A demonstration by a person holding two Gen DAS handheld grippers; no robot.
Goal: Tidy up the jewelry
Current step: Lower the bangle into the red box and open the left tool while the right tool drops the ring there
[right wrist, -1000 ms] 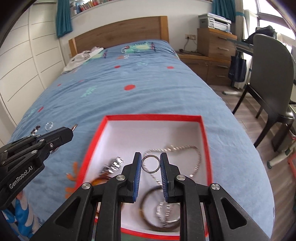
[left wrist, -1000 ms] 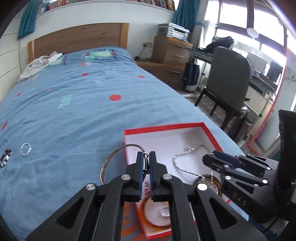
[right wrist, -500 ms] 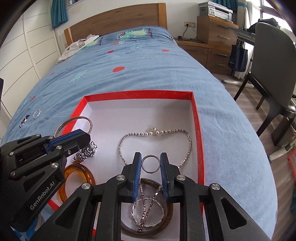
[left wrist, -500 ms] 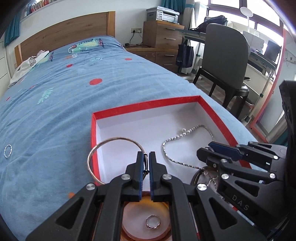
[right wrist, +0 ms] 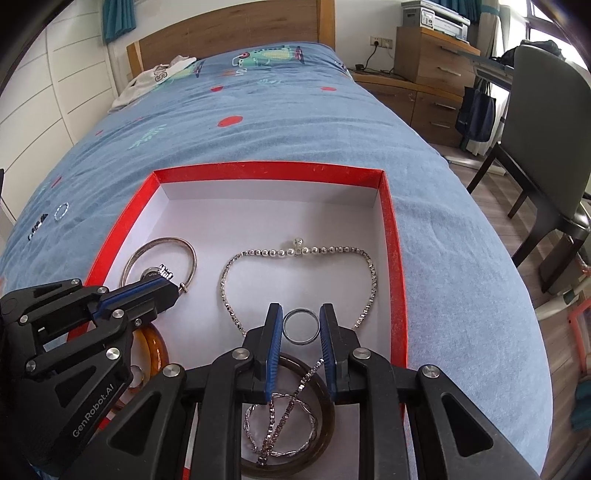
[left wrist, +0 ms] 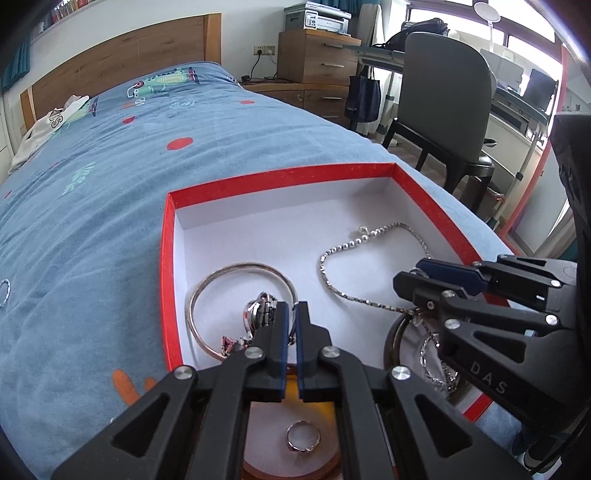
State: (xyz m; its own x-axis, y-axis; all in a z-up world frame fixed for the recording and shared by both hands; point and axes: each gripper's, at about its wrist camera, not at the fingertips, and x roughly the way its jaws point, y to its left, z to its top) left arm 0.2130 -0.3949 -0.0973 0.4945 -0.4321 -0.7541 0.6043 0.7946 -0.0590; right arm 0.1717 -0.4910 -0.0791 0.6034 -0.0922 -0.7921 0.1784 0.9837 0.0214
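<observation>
Silver ring (right wrist: 301,326) pinched upright in right tongs (right wrist: 300,325), thin bangle (left wrist: 236,295) in left tongs (left wrist: 291,317)

Each fisheye camera sits behind its own hand-held gripper, looking steeply down and forward along the fingers, close above the red box (left wrist: 280,177) on the bed (left wrist: 92,206). The left view faces slightly rightward and the right view slightly leftward. Both share the box, headboard (right wrist: 221,33) and chair (right wrist: 546,122).

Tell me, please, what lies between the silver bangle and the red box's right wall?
The silver chain necklace lies on the white floor between the silver bangle and the red box wall, clearest in the right wrist view.
</observation>
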